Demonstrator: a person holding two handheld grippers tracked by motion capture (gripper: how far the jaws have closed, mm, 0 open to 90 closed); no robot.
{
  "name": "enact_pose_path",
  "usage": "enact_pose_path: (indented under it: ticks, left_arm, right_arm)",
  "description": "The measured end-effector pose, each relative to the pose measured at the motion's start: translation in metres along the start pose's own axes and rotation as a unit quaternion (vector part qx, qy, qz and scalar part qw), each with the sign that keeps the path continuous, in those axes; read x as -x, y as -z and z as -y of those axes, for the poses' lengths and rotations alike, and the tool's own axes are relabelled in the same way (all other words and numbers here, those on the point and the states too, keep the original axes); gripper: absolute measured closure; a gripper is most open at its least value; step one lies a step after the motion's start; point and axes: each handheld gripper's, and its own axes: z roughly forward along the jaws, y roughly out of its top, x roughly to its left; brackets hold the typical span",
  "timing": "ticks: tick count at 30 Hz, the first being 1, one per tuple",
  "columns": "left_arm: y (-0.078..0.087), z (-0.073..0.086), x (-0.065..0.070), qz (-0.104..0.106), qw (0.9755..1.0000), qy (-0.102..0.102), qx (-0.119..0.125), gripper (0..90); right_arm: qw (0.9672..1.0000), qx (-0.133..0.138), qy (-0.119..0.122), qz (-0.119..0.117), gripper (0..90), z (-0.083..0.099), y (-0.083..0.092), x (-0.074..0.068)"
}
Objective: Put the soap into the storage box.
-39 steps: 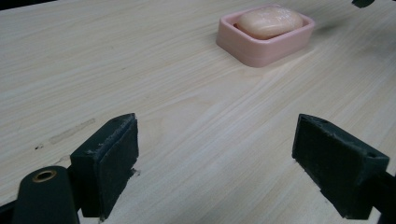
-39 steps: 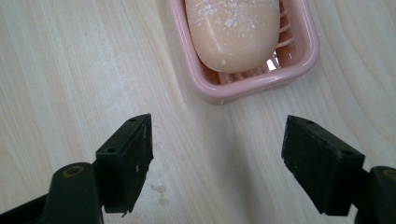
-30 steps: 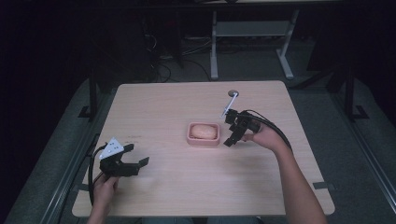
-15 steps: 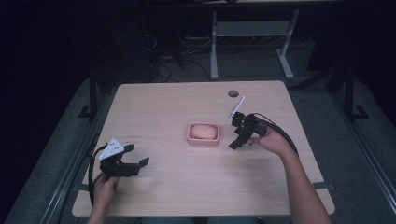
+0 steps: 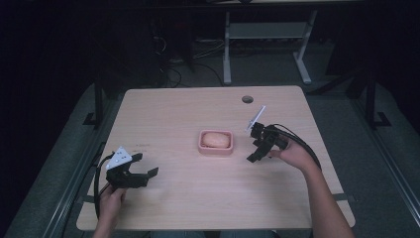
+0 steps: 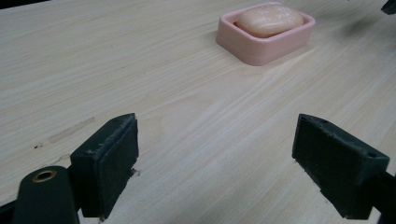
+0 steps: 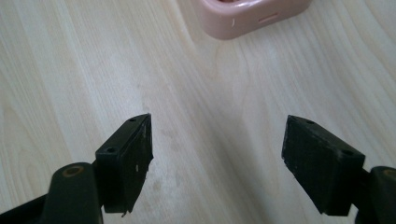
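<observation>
Pale wood-grain worktop (image 5: pixel 188 114) carries a pink rounded-corner soap dish (image 5: pixel 216 143) at frame centre, a smooth oval soap bar (image 5: pixel 216 139) inside. We see left tongs (image 5: pixel 144 168) lower left and right tongs (image 5: pixel 256 148) just right of the dish, both spread wide, gripping nothing.

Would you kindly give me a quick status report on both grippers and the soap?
Left gripper open, empty. Right gripper open beside pink rectangular soap dish. Peach oval soap bar sits inside. Nothing obstructing.

Light wood-grain table (image 5: pixel 198 198); round hole near far edge. Near its centre rests a pink soap dish (image 5: pixel 215 148) holding a soap bar (image 5: pixel 216 140).
</observation>
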Motion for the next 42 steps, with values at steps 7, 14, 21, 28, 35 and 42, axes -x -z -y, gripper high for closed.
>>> enact_pose_path:
  ticks: [7, 14, 21, 28, 35, 42]
  left_arm:
    - [0.000, 0.000, 0.000, 0.000, 1.0000, -0.001, -0.001, 14.3]
    - [0.000, 0.000, 0.000, 0.000, 1.0000, -0.001, -0.002, 14.2]
    - [-0.001, 0.000, 0.001, 0.000, 1.0000, 0.000, -0.002, 14.3]
    - [-0.001, 0.001, 0.001, 0.000, 1.0000, -0.002, -0.003, 14.3]
    - [-0.001, 0.000, 0.001, 0.000, 1.0000, -0.005, -0.008, 14.3]
    - [-0.002, 0.001, 0.002, 0.000, 0.9999, -0.010, -0.010, 14.3]
  right_arm:
    - [0.9999, 0.006, -0.009, 0.000, 24.1, 0.015, 0.000, -0.003]
    - [0.9999, 0.011, -0.014, 0.001, 24.0, 0.026, -0.002, -0.005]
    - [0.9996, 0.021, -0.019, 0.002, 23.9, 0.041, -0.002, -0.010]
    - [0.9995, 0.022, -0.021, 0.004, 23.9, 0.051, 0.000, -0.015]
    - [0.9993, 0.029, -0.023, 0.006, 24.0, 0.066, -0.002, -0.023]
    - [0.9989, 0.036, -0.030, 0.007, 23.9, 0.083, -0.006, -0.032]
